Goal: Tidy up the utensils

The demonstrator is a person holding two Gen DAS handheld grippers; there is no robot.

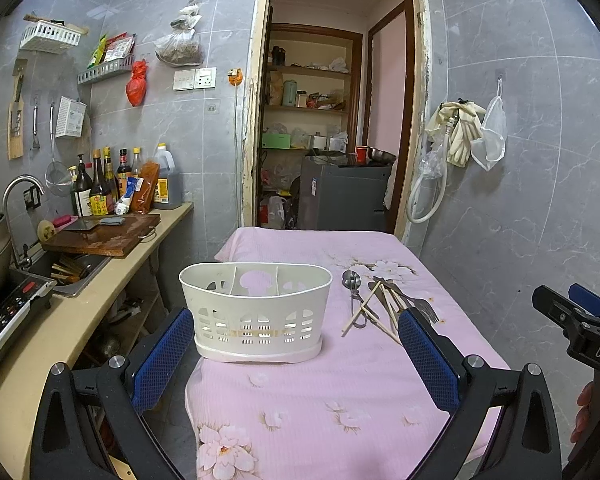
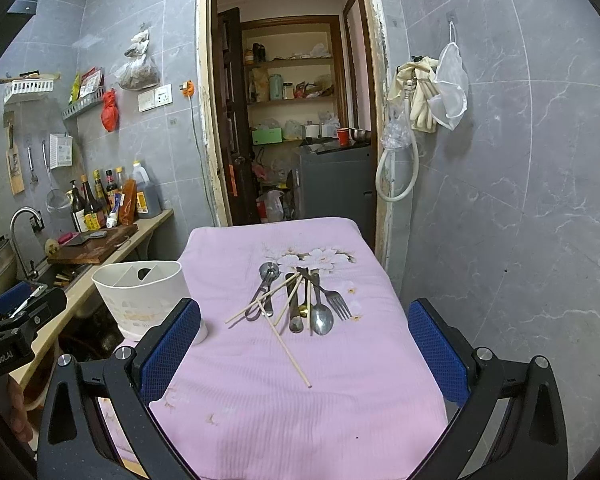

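We are holding the left gripper (image 1: 296, 354) low in the left wrist view, its jaws spread wide and gripping nothing; the white caddy (image 1: 256, 312) is sitting in the centre of that frame, between the two blue pads (image 1: 162, 360) but farther along the table, so we cannot tell whether anything is touching it. The caddy is standing upright on the pink floral tablecloth (image 1: 320, 400), and its dividers are splitting it into compartments (what lies inside them is hard to make out from here).

We are holding the right gripper (image 2: 304, 354) the same way, jaws released and empty, in the lower part of the right wrist view. Just above the centre of that frame, the pile of utensils (image 2: 296, 304) is lying on the cloth: a spoon (image 2: 321, 318), a fork (image 2: 337, 302), a few wooden chopsticks (image 2: 288, 350) crossing each other, and a metal scoop (image 2: 266, 280) at the pile's left edge. One chopstick is reaching down toward the lower middle of the frame, well clear of both pads.

The caddy is showing at the left middle of the right wrist view, near the pile but apart from it.
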